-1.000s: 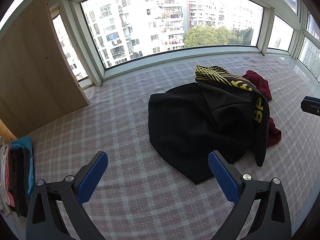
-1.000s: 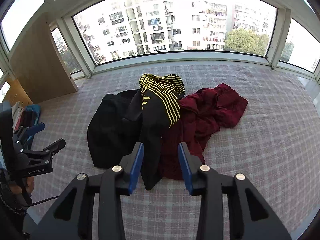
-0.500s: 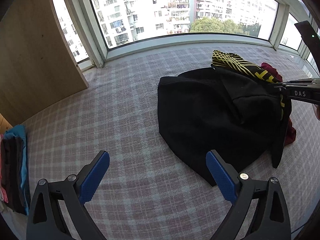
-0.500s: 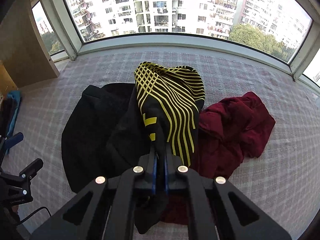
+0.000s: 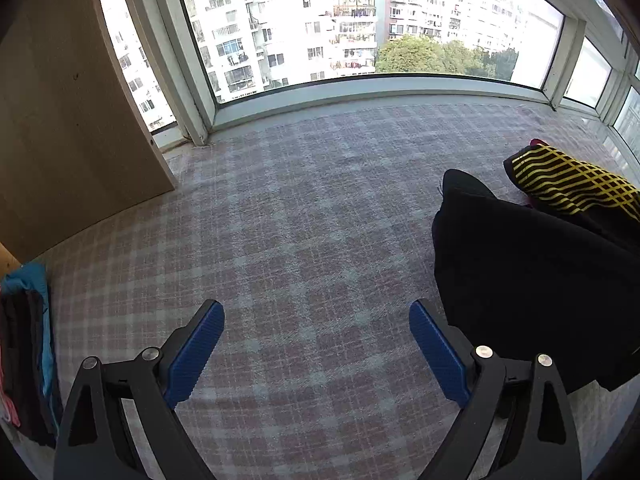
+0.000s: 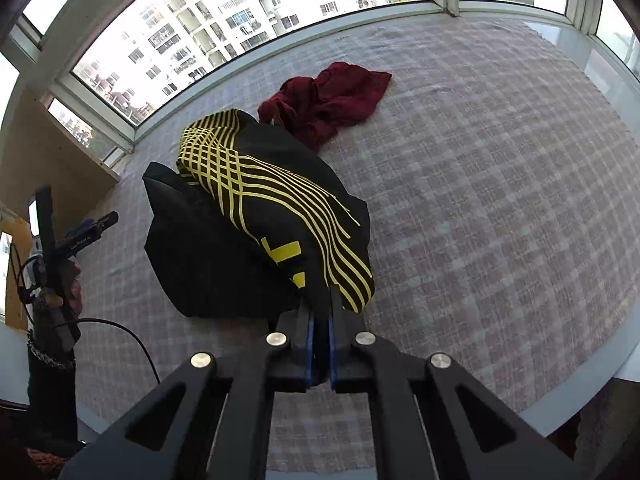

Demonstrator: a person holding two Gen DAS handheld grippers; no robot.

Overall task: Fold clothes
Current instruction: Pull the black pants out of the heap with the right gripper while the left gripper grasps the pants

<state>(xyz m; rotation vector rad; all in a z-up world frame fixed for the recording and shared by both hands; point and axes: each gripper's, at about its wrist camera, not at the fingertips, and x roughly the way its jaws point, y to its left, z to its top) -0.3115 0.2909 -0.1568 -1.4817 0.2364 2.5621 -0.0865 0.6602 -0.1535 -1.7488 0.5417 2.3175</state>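
Note:
My right gripper [image 6: 319, 314] is shut on the hem of a black garment with yellow stripes [image 6: 280, 200] and holds it lifted off the plaid-covered platform [image 6: 480, 200]. The garment drapes over a plain black garment [image 6: 200, 264]. A dark red garment [image 6: 332, 100] lies crumpled behind them, apart from the pile. My left gripper [image 5: 316, 344] is open and empty above bare plaid cloth. In its view the black garment [image 5: 532, 280] is at the right, with the striped one [image 5: 572, 184] beyond it.
A wooden cabinet side [image 5: 72, 120] stands at the left. Folded clothes [image 5: 28, 344] are stacked at the left edge. Windows [image 5: 360, 20] ring the far side. The left gripper and the hand holding it [image 6: 60, 264] show at the left of the right wrist view.
My right gripper closed on the striped garment and pulled it up and toward me, uncovering the red garment. My left gripper swung left, away from the black garment.

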